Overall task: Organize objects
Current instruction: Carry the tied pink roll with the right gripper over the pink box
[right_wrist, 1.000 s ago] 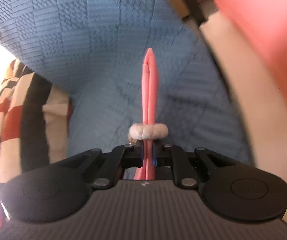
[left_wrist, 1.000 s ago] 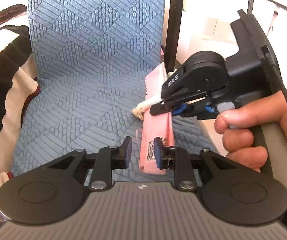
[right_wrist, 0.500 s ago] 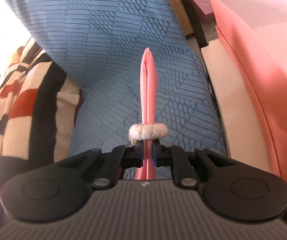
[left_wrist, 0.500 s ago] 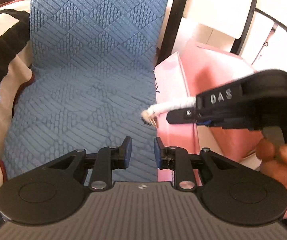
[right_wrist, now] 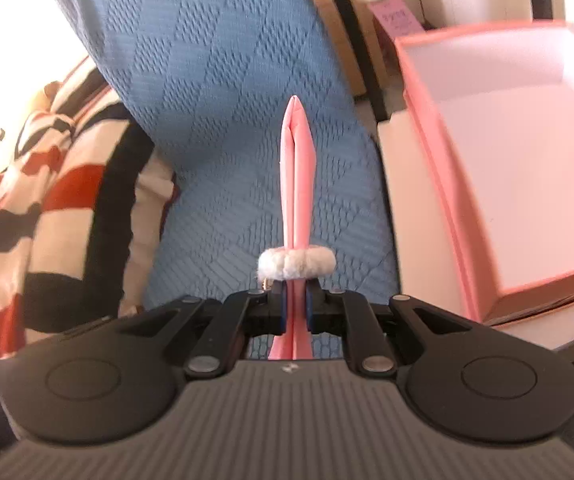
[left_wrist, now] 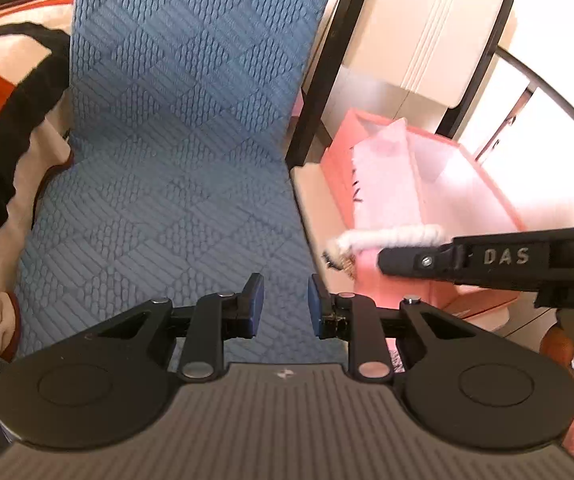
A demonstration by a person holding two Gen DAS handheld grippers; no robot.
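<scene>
A flat pink paper bag [right_wrist: 295, 184] with a white rope handle [right_wrist: 295, 264] is seen edge-on in the right wrist view, pinched between the jaws of my right gripper [right_wrist: 295, 306], which is shut on it. It hangs above the blue textured mat [right_wrist: 227, 80]. In the left wrist view the same bag [left_wrist: 387, 184] shows its broad face in front of an open pink box [left_wrist: 487, 186], with the right gripper [left_wrist: 383, 258] reaching in from the right. My left gripper [left_wrist: 283, 304] is open over the mat [left_wrist: 175, 160], holding nothing.
The open pink box [right_wrist: 435, 148] sits to the right of the mat on a cream surface [right_wrist: 415, 216]. A striped black, red and cream blanket [right_wrist: 47, 200] lies left of the mat. Black frame bars [left_wrist: 319, 64] and cream furniture stand behind.
Both grippers have risen. The right gripper has lifted the pink bag off the mat and carried it right, towards the pink box, which has come into view.
</scene>
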